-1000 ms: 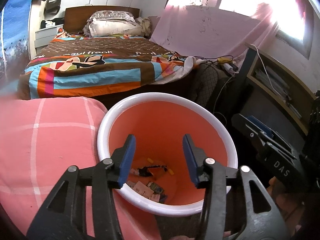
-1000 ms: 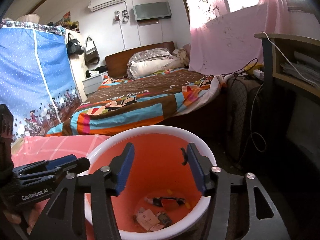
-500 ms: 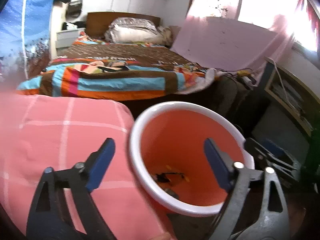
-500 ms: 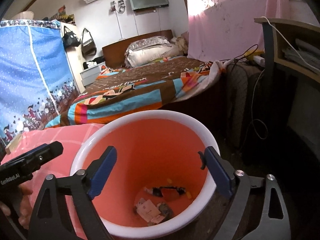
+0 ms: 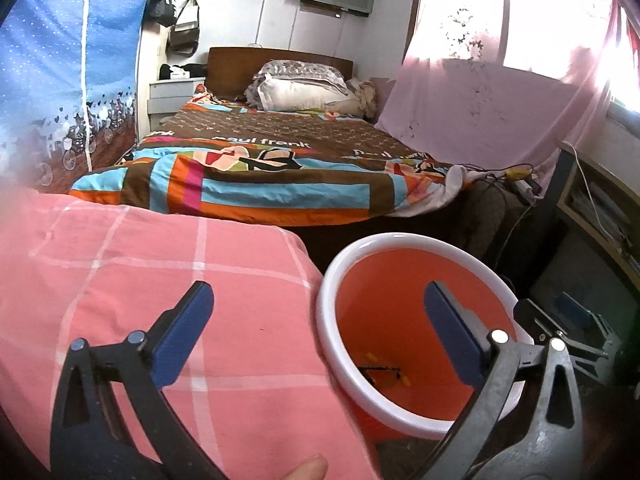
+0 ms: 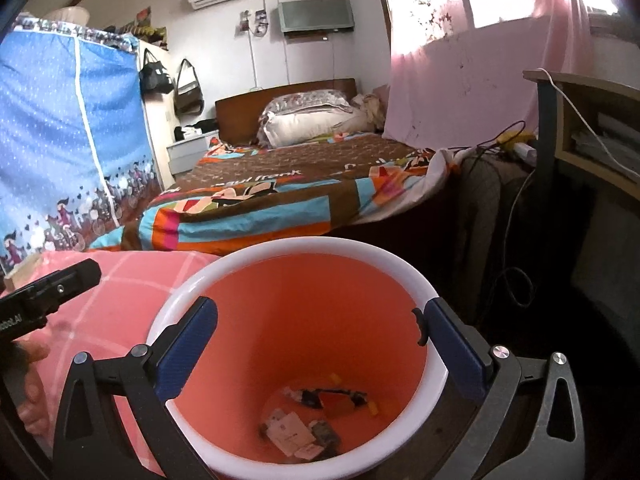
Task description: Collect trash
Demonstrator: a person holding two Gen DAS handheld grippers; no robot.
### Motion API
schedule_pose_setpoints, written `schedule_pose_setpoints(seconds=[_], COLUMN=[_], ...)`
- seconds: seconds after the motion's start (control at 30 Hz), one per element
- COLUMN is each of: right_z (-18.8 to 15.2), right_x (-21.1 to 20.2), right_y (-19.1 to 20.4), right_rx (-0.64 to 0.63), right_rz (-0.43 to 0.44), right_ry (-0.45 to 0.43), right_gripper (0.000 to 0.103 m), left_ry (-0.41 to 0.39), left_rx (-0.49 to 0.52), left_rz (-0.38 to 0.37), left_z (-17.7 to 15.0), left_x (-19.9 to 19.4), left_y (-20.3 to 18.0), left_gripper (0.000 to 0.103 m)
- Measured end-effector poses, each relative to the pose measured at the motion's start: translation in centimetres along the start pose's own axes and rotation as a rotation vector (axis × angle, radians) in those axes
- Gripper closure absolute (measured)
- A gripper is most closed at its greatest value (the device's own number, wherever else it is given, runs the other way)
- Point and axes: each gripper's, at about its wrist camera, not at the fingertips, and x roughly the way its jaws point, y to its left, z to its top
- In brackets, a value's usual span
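Observation:
An orange bin with a white rim (image 6: 320, 308) stands on the floor beside a pink checked quilt (image 5: 160, 280). Paper scraps and wrappers (image 6: 292, 434) lie on its bottom. My right gripper (image 6: 320, 332) hangs over the bin's mouth, open and holding nothing. My left gripper (image 5: 318, 320) straddles the bin's left rim (image 5: 344, 376), one finger over the quilt and one over the bin; its jaws are opening with nothing held between them. Only a little trash (image 5: 384, 372) shows in the left wrist view. Each gripper's body shows in the other's view, the left one (image 6: 52, 292) at the left edge.
A bed with a striped, colourful cover (image 5: 260, 168) stands behind the bin. A wooden shelf unit (image 5: 600, 208) and trailing cables (image 6: 516, 216) are on the right. A blue fabric wardrobe (image 6: 68, 140) rises at the left. A person's hand (image 6: 28, 360) grips the left tool.
Both grippers have opened wide over the bin. The left gripper has swung to the left, so the bin now sits at the right of its view and the quilt fills the left.

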Motion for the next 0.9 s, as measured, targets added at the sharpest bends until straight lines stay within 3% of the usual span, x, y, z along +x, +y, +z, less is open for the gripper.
schedule_pose_setpoints(seconds=[0.23, 0.5, 0.9], right_z=[0.2, 0.5, 0.8], right_x=[-1.2, -2.0, -5.6], right_y=[0.6, 1.6, 4.0], right_rx=[-0.027, -0.043, -0.048], right_rz=[-0.023, -0.016, -0.021], right_ry=[-0.075, -0.104, -0.178], right_gripper=[0.000, 0.000, 0.000], left_ry=[-0.052, -0.114, -0.216], left_rx=[0.006, 0.021, 0.056], left_rz=[0.037, 0.065, 0.091], left_z=[0.0, -0.1, -0.3], left_x=[-1.1, -3.1, -8.3], left_y=[0.8, 1.5, 3.2], left_gripper=[0.000, 0.000, 0.000])
